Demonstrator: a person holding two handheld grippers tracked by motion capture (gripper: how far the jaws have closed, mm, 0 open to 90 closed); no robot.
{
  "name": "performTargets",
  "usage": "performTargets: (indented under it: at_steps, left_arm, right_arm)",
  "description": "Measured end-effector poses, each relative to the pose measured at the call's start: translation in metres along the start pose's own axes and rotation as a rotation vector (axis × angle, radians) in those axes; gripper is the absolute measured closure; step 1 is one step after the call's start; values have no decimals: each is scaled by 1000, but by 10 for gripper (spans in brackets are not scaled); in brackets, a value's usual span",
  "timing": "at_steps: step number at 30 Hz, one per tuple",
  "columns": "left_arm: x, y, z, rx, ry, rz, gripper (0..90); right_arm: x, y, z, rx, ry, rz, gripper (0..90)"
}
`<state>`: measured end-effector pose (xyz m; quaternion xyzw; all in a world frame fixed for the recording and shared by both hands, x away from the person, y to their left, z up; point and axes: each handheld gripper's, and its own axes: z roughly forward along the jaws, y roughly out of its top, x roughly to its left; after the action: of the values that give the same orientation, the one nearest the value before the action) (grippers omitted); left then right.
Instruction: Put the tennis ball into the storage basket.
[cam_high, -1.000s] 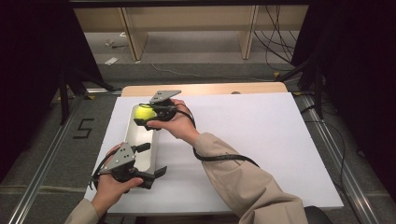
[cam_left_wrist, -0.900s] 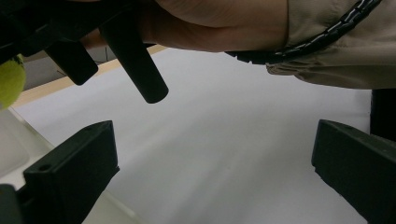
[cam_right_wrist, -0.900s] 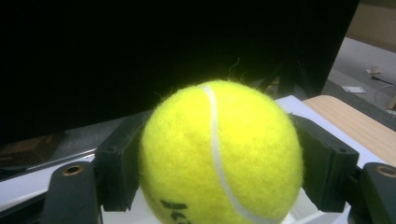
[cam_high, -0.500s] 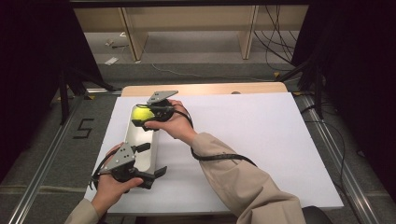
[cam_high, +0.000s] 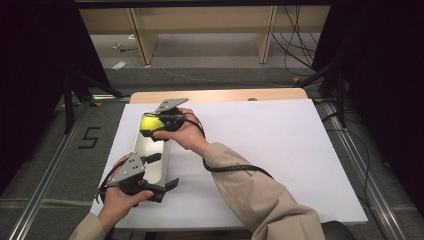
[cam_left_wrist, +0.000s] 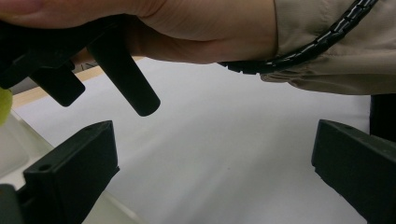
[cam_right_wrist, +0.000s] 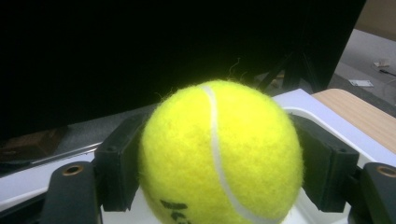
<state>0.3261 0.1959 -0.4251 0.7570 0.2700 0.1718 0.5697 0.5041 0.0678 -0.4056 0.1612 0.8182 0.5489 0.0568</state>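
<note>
The right gripper (cam_high: 152, 125) pinches a yellow tennis ball (cam_high: 148, 123) over the far end of a white tray (cam_high: 162, 161), which lies lengthwise near the left edge of the white table (cam_high: 280, 150). The left gripper (cam_high: 162, 172), jaws spread with nothing between them, hovers beside the tray's near end. To the right, bare table stretches wide.

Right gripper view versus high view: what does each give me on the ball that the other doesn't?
Right gripper view alone: the tennis ball close up, its white seam and dark lettering, and both black jaws pressed against its sides. High view alone: the long white tray on the white table, with the left hand-held gripper open at the tray's near end. Both: the right hand-held gripper shut on the yellow ball above the tray's far end.
</note>
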Motion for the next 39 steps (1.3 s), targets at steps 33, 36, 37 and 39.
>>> performTargets:
  at_steps: [33,36,37,39]
  left_arm:
    - [0,0,0,0,-2,1,1]
    - [0,0,0,-1,-2,0,0]
    - [0,0,0,0,-3,0,0]
    - [0,0,0,0,-4,3,0]
  right_arm:
    - [1,-9,13,55,10,-8,264]
    - [1,-11,14,65,11,-10,264]
    - [1,-11,15,66,11,-8,264]
    - [1,-12,15,69,10,-9,264]
